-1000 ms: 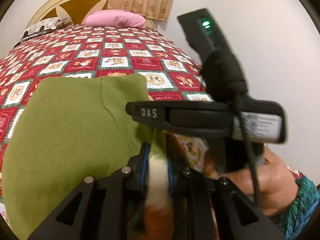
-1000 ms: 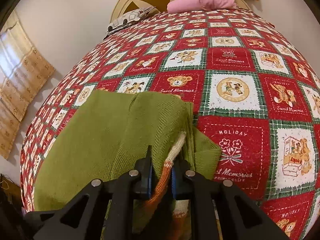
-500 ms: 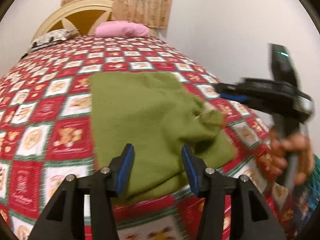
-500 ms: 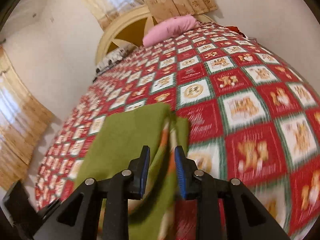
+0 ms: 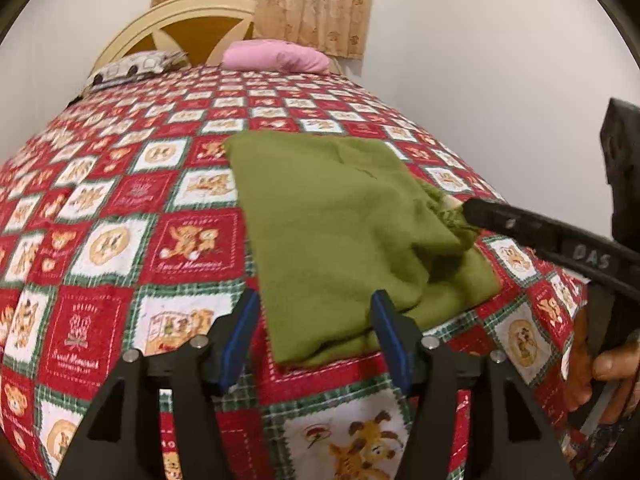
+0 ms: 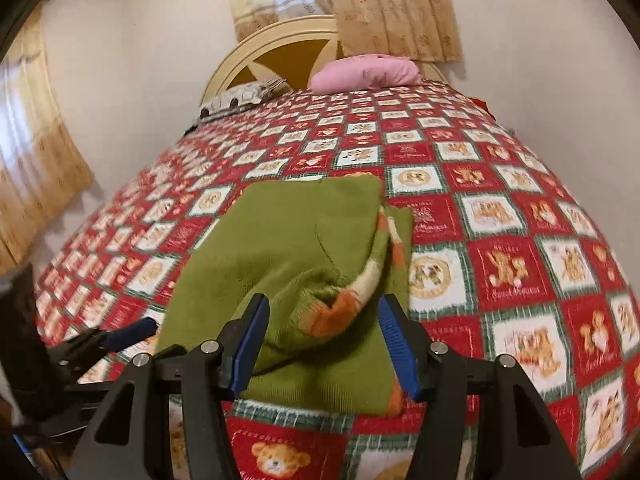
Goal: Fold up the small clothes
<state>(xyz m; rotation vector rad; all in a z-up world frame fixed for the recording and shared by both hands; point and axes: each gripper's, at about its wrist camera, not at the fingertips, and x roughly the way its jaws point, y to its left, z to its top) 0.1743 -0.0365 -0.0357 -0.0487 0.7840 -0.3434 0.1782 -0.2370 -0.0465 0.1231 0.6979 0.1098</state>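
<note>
A small green knit garment (image 5: pixel 340 224) lies folded on the red patchwork bedspread (image 5: pixel 120 208). Its near right corner is bunched, with an orange and cream striped cuff (image 6: pixel 360 284) showing in the right wrist view, where the garment (image 6: pixel 288 232) fills the middle. My left gripper (image 5: pixel 314 334) is open and empty, just short of the garment's near edge. My right gripper (image 6: pixel 322 338) is open and empty over the bunched corner. The right gripper's body also shows in the left wrist view (image 5: pixel 560 240), at the garment's right side.
A pink pillow (image 5: pixel 276 58) and a patterned pillow (image 5: pixel 132 68) lie by the cream headboard (image 5: pixel 188 20) at the far end. A white wall runs along the bed's right side. Curtains (image 6: pixel 36 148) hang on the left. The bedspread stretches wide to the left of the garment.
Both grippers were shut on the garment's striped edge a second ago. They have opened, let it go and pulled back; the garment now lies on the bed.
</note>
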